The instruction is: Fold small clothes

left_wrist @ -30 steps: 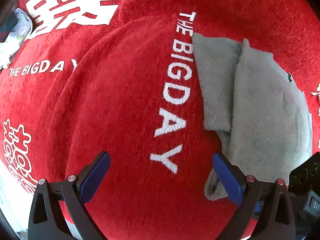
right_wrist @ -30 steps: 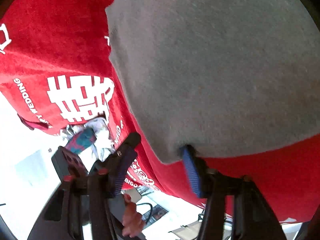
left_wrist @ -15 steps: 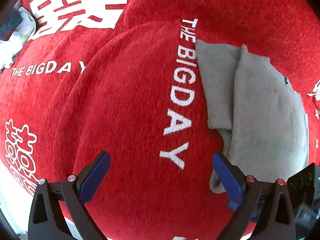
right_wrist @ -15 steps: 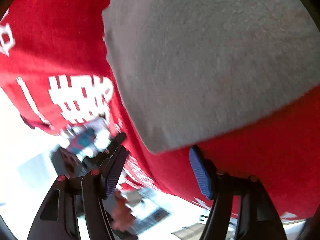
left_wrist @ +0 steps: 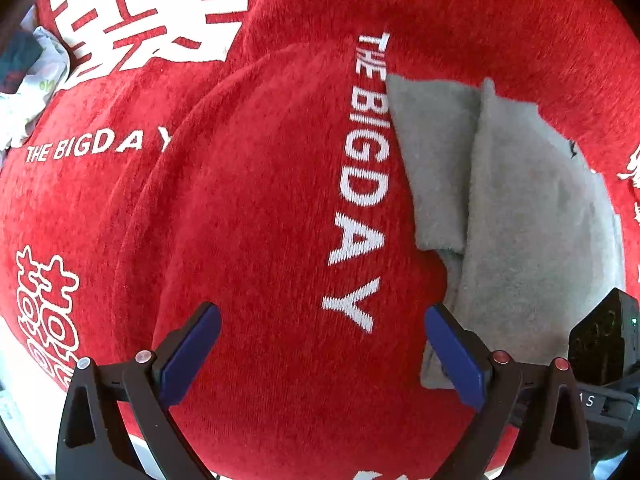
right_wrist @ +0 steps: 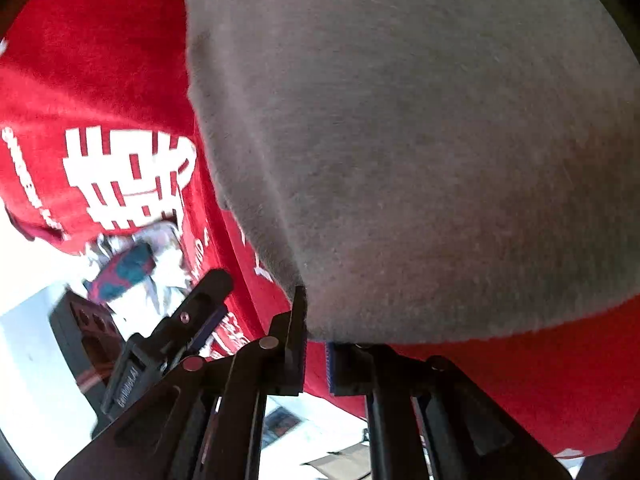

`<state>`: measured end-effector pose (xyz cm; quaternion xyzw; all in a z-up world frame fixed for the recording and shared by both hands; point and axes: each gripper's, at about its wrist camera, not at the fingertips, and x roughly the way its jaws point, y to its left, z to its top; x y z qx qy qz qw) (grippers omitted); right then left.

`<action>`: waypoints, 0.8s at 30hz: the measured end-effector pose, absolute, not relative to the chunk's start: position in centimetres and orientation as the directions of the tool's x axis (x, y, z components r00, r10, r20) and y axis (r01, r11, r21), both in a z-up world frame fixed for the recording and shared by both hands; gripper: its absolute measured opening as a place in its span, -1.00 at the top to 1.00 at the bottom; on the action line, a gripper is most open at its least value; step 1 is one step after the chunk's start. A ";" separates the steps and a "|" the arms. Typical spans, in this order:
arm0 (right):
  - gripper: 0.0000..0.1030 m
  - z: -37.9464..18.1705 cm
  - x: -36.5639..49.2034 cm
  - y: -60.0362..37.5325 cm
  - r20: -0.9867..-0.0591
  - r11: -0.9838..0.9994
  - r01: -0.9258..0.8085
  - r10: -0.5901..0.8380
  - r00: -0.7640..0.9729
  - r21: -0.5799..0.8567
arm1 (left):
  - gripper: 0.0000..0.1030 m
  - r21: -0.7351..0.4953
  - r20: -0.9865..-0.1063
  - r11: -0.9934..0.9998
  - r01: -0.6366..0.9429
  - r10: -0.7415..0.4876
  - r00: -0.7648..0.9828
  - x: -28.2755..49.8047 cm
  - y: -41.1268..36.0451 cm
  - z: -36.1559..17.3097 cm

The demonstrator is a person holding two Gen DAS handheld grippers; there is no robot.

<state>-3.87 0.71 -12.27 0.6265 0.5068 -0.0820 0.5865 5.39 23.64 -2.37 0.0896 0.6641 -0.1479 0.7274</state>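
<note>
A small grey fleece garment (left_wrist: 516,216) lies partly folded on a red cloth (left_wrist: 248,216) printed with white "THE BIG DAY" lettering. In the right wrist view the grey garment (right_wrist: 420,140) fills most of the frame. My right gripper (right_wrist: 316,340) is shut on the garment's near corner. My left gripper (left_wrist: 320,348) is open and empty, hovering over the red cloth, its right pad (left_wrist: 456,356) beside the garment's lower left edge. The left gripper also shows in the right wrist view (right_wrist: 192,320).
A crumpled white patterned cloth with teal and red print (right_wrist: 128,268) lies off the red cloth's edge; it also shows in the left wrist view (left_wrist: 28,84). The table's pale edge (right_wrist: 36,360) is close by. The right gripper's body (left_wrist: 600,344) sits at the lower right.
My right gripper has closed from open onto the grey garment's corner. My left gripper has stayed open and drifted slightly over the red cloth.
</note>
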 end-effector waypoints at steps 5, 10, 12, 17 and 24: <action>0.38 -10.0 -4.4 1.1 -0.711 0.342 0.688 0.603 0.362 0.640 | -0.98 -0.066 -0.991 0.935 0.347 -0.101 0.086 5.2 22.6 -2.1; 0.38 -3.9 -6.6 -3.9 -0.830 0.560 0.613 0.396 0.393 0.558 | -0.98 -0.070 -0.982 0.921 0.383 -0.131 0.133 6.5 19.7 -1.1; 0.38 -3.0 -7.5 -6.7 -0.865 0.580 0.642 0.309 0.395 0.501 | -0.98 -0.066 -0.980 0.916 0.395 -0.134 0.149 7.4 18.2 -1.3; 0.38 -3.8 -9.8 -12.9 -0.910 0.534 0.739 0.196 0.366 0.412 | -0.98 -0.043 -0.980 0.921 0.388 -0.114 0.162 9.5 14.8 -3.0; 0.43 -5.2 -12.9 -14.3 -0.902 0.463 0.773 0.217 0.375 0.433 | -0.98 -0.030 -0.987 0.932 0.361 -0.084 0.134 10.9 14.5 -5.2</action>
